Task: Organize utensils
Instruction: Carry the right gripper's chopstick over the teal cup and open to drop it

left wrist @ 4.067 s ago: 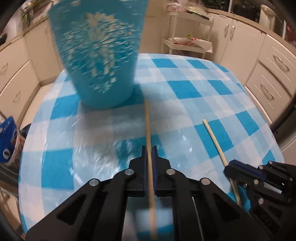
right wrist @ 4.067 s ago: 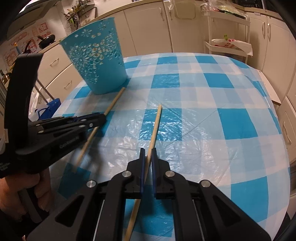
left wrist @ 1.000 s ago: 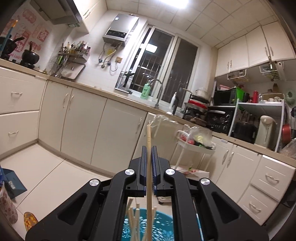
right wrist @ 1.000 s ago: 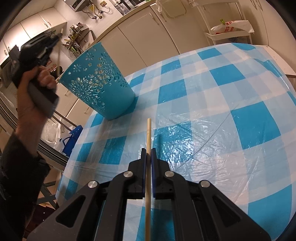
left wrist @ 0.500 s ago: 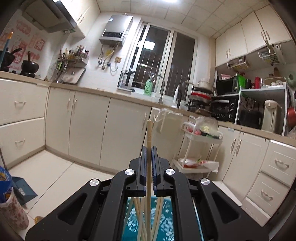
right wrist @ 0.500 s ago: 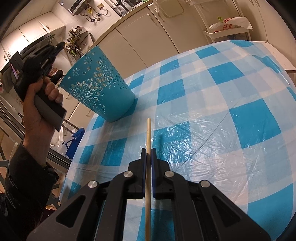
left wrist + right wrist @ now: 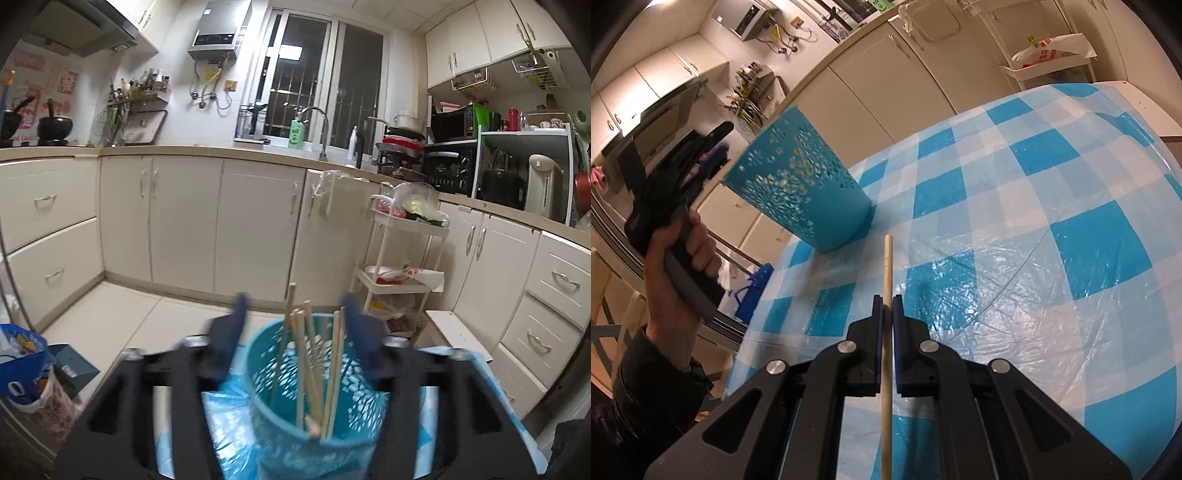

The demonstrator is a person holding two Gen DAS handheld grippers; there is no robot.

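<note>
Chopsticks (image 7: 308, 363) are standing loose inside the blue basket (image 7: 280, 435), seen only from the left gripper (image 7: 295, 332), whose jaws are opening above its rim with nothing pressed between them. The right gripper (image 7: 886, 308) is clenching one chopstick (image 7: 886, 295) over the checked tabletop (image 7: 1034, 221), the basket sitting near the tabletop's far left edge, open cloth lying rightward.

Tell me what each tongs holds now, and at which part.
Right tongs: a chopstick, pinched partway along, tip ahead. Left tongs: opening, nothing between them, above the blue basket.
</note>
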